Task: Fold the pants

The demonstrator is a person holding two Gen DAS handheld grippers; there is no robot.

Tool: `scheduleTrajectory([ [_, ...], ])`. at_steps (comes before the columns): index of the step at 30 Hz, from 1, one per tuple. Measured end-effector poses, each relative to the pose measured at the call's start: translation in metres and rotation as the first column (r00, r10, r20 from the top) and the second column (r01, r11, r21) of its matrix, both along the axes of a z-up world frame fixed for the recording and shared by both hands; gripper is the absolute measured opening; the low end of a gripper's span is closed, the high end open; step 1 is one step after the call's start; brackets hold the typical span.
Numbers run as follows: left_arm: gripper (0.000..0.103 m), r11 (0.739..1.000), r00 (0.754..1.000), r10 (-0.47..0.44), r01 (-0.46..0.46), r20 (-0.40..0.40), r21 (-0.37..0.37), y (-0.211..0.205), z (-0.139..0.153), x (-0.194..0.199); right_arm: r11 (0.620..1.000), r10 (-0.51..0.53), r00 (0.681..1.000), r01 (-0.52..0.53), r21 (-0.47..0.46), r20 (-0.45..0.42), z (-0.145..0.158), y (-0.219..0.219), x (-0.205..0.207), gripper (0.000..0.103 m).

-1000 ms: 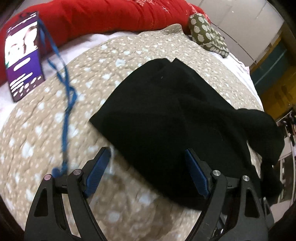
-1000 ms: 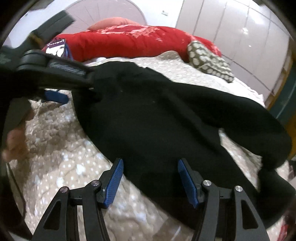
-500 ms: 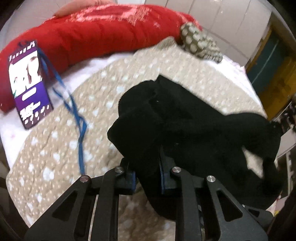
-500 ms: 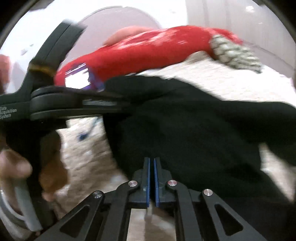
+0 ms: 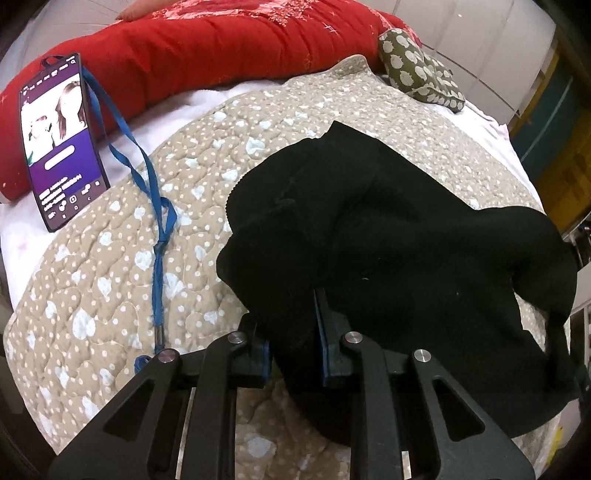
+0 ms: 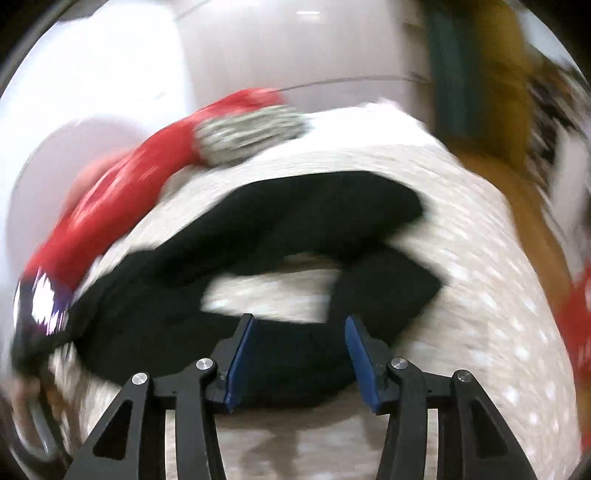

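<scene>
A bedroom in a home, no question: ahead of the left fingers [image 5: 325, 328] spreads a bed [image 5: 92, 280] under a beige quilt dotted with white hearts. Beyond it lies a long red bolster [image 5: 221, 44], with a small olive cushion [image 5: 421, 70] at its right end. Left of the fingers, a phone [image 5: 61, 144] on a blue lanyard [image 5: 147, 177] rests on the bedding. White wardrobe panels [image 5: 461, 33] stand behind.

Pants [image 5: 388, 236] on quilt [image 5: 110, 258] (phone [image 5: 59, 144] left)
</scene>
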State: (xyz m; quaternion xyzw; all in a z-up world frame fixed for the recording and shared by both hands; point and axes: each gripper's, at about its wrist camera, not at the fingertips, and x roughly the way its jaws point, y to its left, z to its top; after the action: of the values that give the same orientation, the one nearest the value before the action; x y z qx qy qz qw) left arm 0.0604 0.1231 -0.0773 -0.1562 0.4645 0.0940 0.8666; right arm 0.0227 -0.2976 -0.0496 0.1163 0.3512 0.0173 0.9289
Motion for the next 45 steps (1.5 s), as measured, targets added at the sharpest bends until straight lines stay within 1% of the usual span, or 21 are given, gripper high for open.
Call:
scheduleTrajectory([
  [2, 0.018, 1.0, 1.0, -0.003, 0.003, -0.005, 0.018, -0.003, 0.001, 0.0, 0.991, -0.073, 0.997, 0.076, 0.108, -0.03, -0.009, -0.031, 0.013, 0.052],
  [6, 0.02, 1.0, 1.0, -0.002, 0.003, -0.013, 0.024, -0.004, 0.001, 0.001, 0.947, -0.107, 0.986, 0.14, 0.289, -0.128, -0.029, -0.055, 0.036, 0.053],
  [9, 0.02, 0.999, 1.0, 0.004, -0.003, -0.027, 0.034, -0.006, -0.001, 0.004, 0.925, -0.149, 0.978, 0.19, 0.328, -0.146, -0.039, -0.067, 0.041, 0.056],
  [11, 0.02, 0.999, 1.0, 0.008, -0.006, -0.026, 0.051, -0.009, 0.001, 0.004, 0.925, -0.126, 0.985, 0.16, 0.346, -0.117, -0.044, -0.069, 0.051, 0.054],
  [12, 0.02, 0.998, 1.0, 0.008, -0.007, -0.026, 0.054, -0.01, 0.001, 0.004, 0.926, -0.112, 0.988, 0.142, 0.35, -0.103, -0.045, -0.069, 0.059, 0.046],
  [13, 0.02, 0.999, 1.0, 0.008, -0.007, -0.028, 0.053, -0.01, 0.001, 0.004, 0.926, -0.117, 0.988, 0.146, 0.348, -0.104, -0.046, -0.071, 0.064, 0.016],
  [14, 0.02, 0.999, 1.0, 0.007, -0.006, -0.029, 0.047, -0.009, 0.001, 0.003, 0.927, -0.126, 0.986, 0.158, 0.341, -0.112, -0.045, -0.072, 0.064, 0.006],
  [16, 0.02, 0.999, 1.0, 0.005, -0.004, -0.027, 0.035, -0.006, 0.002, 0.002, 0.937, -0.137, 0.988, 0.152, 0.316, -0.071, -0.034, -0.079, 0.045, 0.005],
  [19, 0.021, 1.0, 1.0, 0.004, -0.003, -0.027, 0.03, -0.006, 0.001, -0.001, 0.972, -0.153, 0.987, 0.16, 0.171, -0.054, -0.018, -0.084, 0.004, 0.005],
  [22, 0.022, 0.998, 1.0, -0.005, 0.006, -0.023, 0.061, -0.012, 0.0, -0.004, 0.982, -0.152, 0.979, 0.165, 0.094, -0.139, -0.032, -0.089, -0.031, 0.005],
  [24, 0.024, 0.998, 1.0, 0.0, 0.002, -0.027, 0.069, -0.013, -0.001, -0.007, 0.983, -0.168, 0.964, 0.181, 0.044, -0.206, -0.05, -0.092, -0.035, 0.005],
  [26, 0.025, 0.998, 1.0, -0.004, 0.005, -0.031, 0.061, -0.012, 0.002, -0.011, 0.981, -0.17, 0.965, 0.184, 0.054, -0.201, -0.052, -0.095, -0.04, 0.011],
  [28, 0.025, 0.998, 0.999, -0.01, 0.012, -0.043, 0.055, -0.011, 0.008, -0.016, 0.976, -0.217, 0.957, 0.215, -0.029, -0.19, -0.037, -0.096, -0.045, 0.023],
  [29, 0.025, 0.998, 0.999, -0.014, 0.017, -0.052, 0.052, -0.01, 0.011, -0.018, 0.968, -0.249, 0.955, 0.238, -0.08, -0.164, -0.026, -0.097, -0.05, 0.023],
  [31, 0.025, 0.998, 0.999, -0.021, 0.023, -0.036, 0.063, -0.01, 0.025, -0.026, 0.965, -0.255, 0.962, 0.246, -0.092, -0.097, -0.003, -0.097, -0.055, 0.024],
  [34, 0.025, 0.995, 1.0, -0.021, 0.02, 0.015, 0.096, -0.009, 0.047, -0.038, 0.985, -0.172, 0.985, 0.172, 0.005, -0.011, 0.028, -0.084, -0.044, 0.035],
  [36, 0.025, 0.995, 0.998, -0.028, 0.023, 0.049, 0.101, -0.009, 0.061, -0.042, 0.997, -0.061, 0.998, 0.06, 0.046, 0.014, 0.037, -0.061, -0.025, 0.037],
  [38, 0.034, 0.995, 0.996, -0.047, 0.04, 0.073, 0.097, -0.011, 0.069, -0.04, 0.997, 0.061, 0.998, -0.062, 0.046, 0.023, 0.04, -0.028, -0.001, 0.037],
  [39, 0.045, 0.994, 0.995, -0.054, 0.046, 0.078, 0.095, -0.012, 0.071, -0.038, 0.994, 0.103, 0.994, -0.104, 0.038, 0.03, 0.04, -0.013, 0.009, 0.037],
  [41, 0.053, 0.994, 0.995, -0.065, 0.058, 0.078, 0.095, -0.015, 0.069, -0.026, 0.979, 0.202, 0.978, -0.203, 0.023, 0.044, 0.041, 0.023, 0.039, 0.037],
  [45, 0.053, 0.993, 0.995, -0.085, 0.08, 0.053, 0.089, -0.019, 0.057, 0.006, 0.916, 0.401, 0.916, -0.401, 0.023, 0.033, 0.041, 0.099, 0.093, 0.039],
])
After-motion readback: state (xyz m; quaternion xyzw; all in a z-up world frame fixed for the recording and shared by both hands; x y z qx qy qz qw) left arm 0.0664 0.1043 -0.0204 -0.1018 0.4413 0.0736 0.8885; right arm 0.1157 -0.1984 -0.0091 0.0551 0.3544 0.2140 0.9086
